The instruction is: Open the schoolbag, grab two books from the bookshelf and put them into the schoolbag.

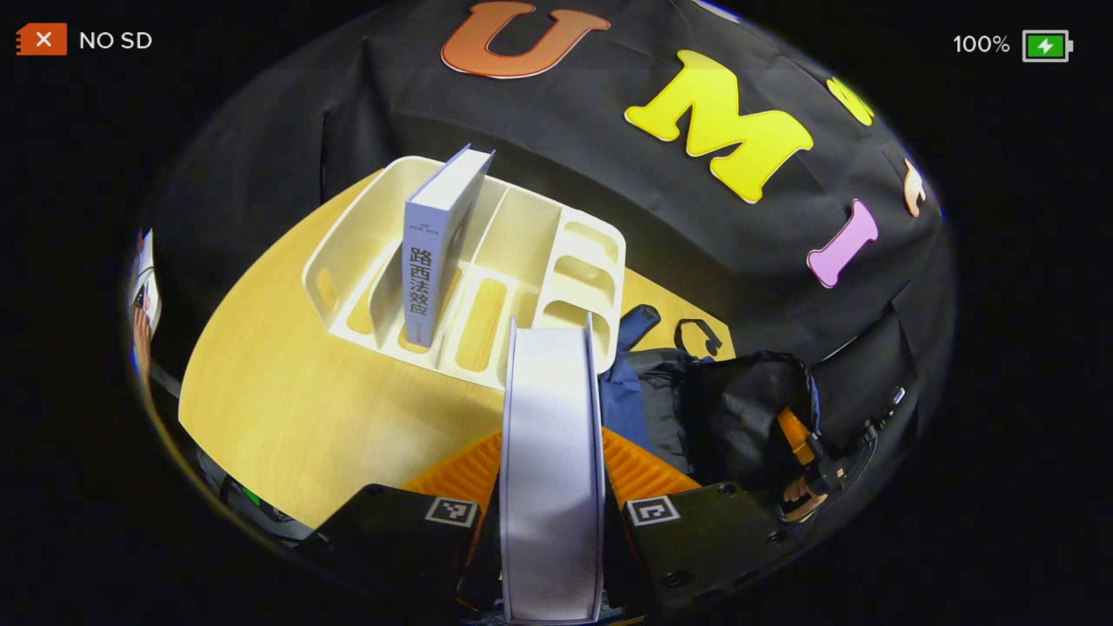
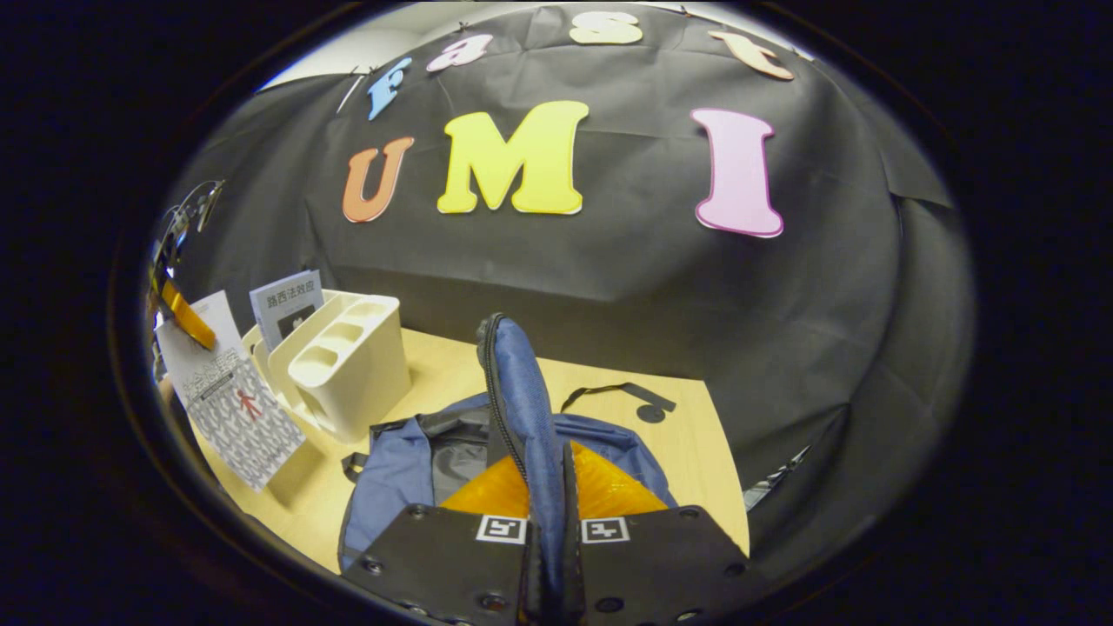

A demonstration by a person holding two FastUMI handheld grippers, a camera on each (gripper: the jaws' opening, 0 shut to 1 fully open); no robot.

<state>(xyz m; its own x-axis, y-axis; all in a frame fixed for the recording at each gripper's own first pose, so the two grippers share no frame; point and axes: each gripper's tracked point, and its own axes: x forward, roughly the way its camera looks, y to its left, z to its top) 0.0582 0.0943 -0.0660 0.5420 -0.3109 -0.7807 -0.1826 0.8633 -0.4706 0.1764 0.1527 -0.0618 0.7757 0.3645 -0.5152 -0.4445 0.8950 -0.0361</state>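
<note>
The left gripper clamps a book edge-on. The right gripper pinches the schoolbag flap upright beside the bookshelf.

Blue schoolbag lying open on table, flap raised, cream bookshelf beside it holding one upright white book, second white book held clear.

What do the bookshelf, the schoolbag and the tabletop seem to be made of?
The bookshelf looks like moulded plastic, cream and matte: smooth one-piece walls with rounded cut-outs. The schoolbag looks like woven synthetic fabric, blue outside with a grey lining; it folds softly and carries a zip along the flap edge that the right gripper pinches. The tabletop looks like pale wood-grain laminate, though it may be real wood.
</note>
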